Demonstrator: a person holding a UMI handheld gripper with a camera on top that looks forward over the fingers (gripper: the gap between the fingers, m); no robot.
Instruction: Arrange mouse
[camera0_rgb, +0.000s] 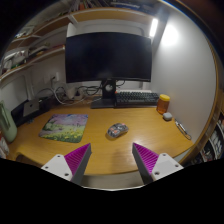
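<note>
While tool (111, 160) open, mouse (117, 130) ahead, mousepad (63, 127) left

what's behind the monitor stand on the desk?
A keyboard lies beside the monitor stand, with cables near its base. The screen covers the wall behind it. The mouse sits nearer, ahead of the open gripper.

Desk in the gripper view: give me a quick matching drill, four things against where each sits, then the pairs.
Things:
1. mouse
2. mouse mat
3. monitor
4. orange cup

Places:
A. at the back of the desk, on a stand
B. just ahead of the open gripper
C. right of the keyboard
D. left of the mouse

Pairs: 1-B, 2-D, 3-A, 4-C
</note>
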